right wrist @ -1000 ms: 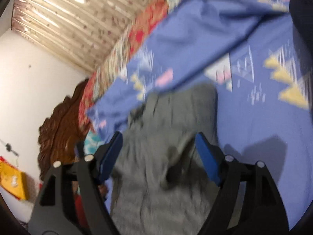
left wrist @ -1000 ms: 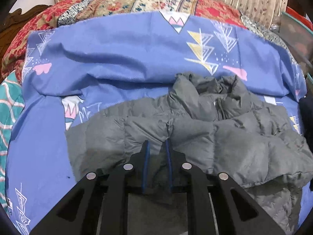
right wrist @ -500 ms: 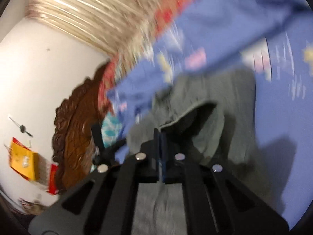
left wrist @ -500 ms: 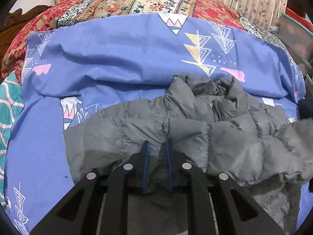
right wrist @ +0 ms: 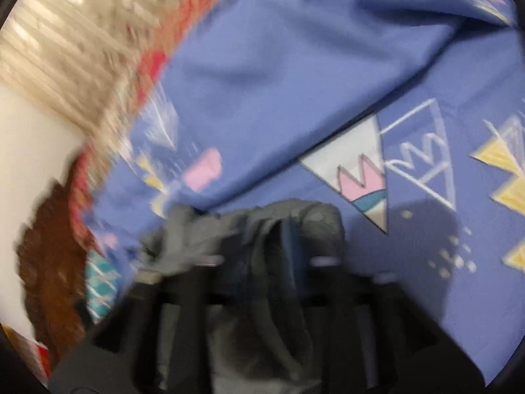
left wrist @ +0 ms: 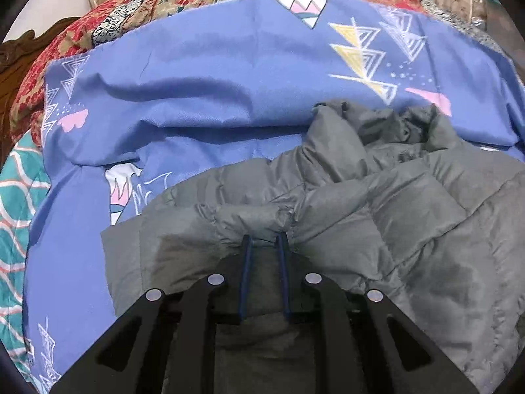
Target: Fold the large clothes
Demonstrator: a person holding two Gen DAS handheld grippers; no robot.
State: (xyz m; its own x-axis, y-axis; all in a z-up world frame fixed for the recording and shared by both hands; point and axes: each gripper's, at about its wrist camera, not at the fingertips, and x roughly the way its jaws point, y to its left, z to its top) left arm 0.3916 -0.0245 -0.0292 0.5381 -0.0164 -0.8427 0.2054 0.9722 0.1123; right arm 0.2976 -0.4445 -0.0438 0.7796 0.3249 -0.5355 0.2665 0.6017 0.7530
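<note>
Left claw [left wrist: 264, 241] nearest the lens, clenched on a pinch of grey puffer jacket [left wrist: 393, 216] at a quilted seam, fingers narrow, padding bulging over both tips. Right claw [right wrist: 267, 239] blurred by motion, jaws opening, a bunched strand of the same grey fabric between them and draped over the fingers, apparently pressed by the pads, though hard to confirm through the blur.

Beyond the claws: jacket spread front-up on the bed, one flat panel toward the left of the left-wrist view, body puffed and creased to the right, collar [left wrist: 393, 128] crumpled at the far end. Underneath and past it, blue patterned sheet [left wrist: 213, 98], rucked into a long ridge just behind the collar. Farther back, red floral quilt [left wrist: 131, 16], then carved wooden headboard [right wrist: 49, 246] and pale curtain [right wrist: 65, 49].

Judged step: carrying one side of the jacket across for a fold.

Likely trouble:
- Fabric dropped short of the fold line, caused by right jaws parting mid-swing.
- Slick padded shell sliding out of the left pinch under a sideways tug.
- Springy filling pushing the folded layer back open once released.
- Loose sheet dragged along with the jacket, adding wrinkles beneath.
</note>
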